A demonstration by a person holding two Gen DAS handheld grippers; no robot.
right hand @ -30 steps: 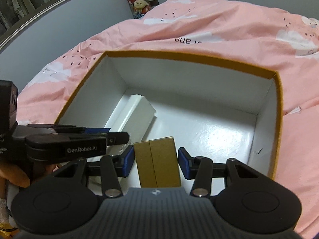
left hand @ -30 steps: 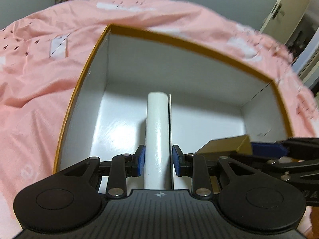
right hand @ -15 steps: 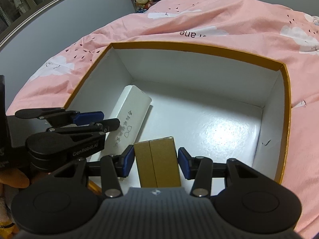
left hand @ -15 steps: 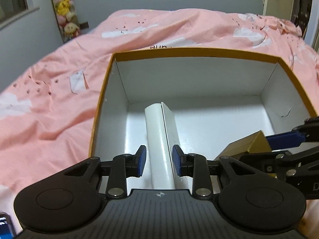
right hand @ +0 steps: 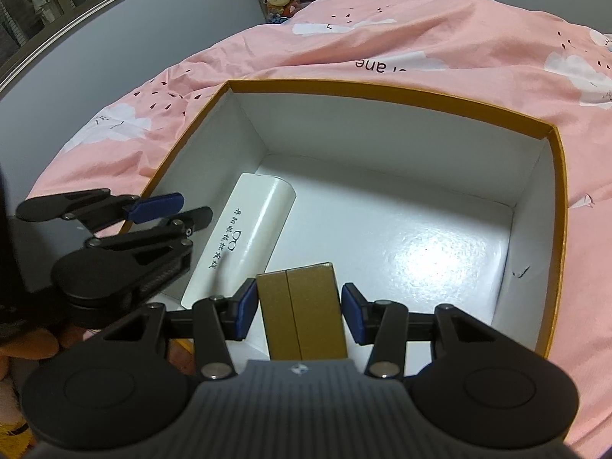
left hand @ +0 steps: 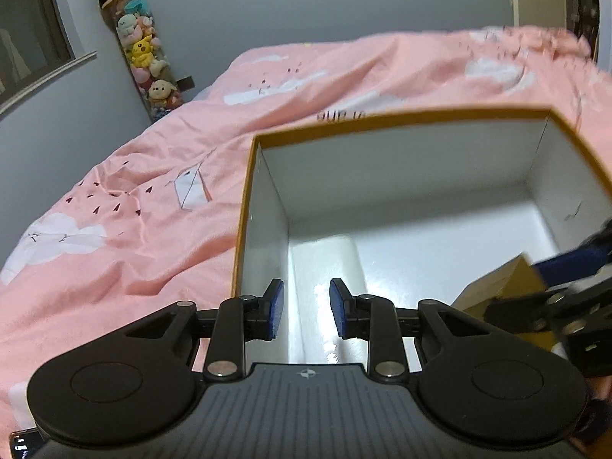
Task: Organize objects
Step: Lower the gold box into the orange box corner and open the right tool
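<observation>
A large open box (right hand: 558,206) with a gold rim and white inside sits on the pink bed; it also shows in the left wrist view (left hand: 244,206). A white oblong case (right hand: 248,229) with dark print lies on the box floor by the left wall, blurred in the left wrist view (left hand: 325,264). My left gripper (left hand: 305,308) is open and empty, lifted above the case near the box's left rim (right hand: 153,210). My right gripper (right hand: 298,308) has a gold box (right hand: 302,313) between its fingers with small gaps on both sides, low inside the large box (left hand: 501,287).
The pink duvet (left hand: 134,229) with white clouds surrounds the box. A tall tube of plush toys (left hand: 141,49) stands against the grey wall at the back left. A window frame (right hand: 57,19) runs along the left wall.
My left gripper let go of the white case, opened, and rose up and back to the box's left rim. The case now lies on the box floor. The right gripper barely moved.
</observation>
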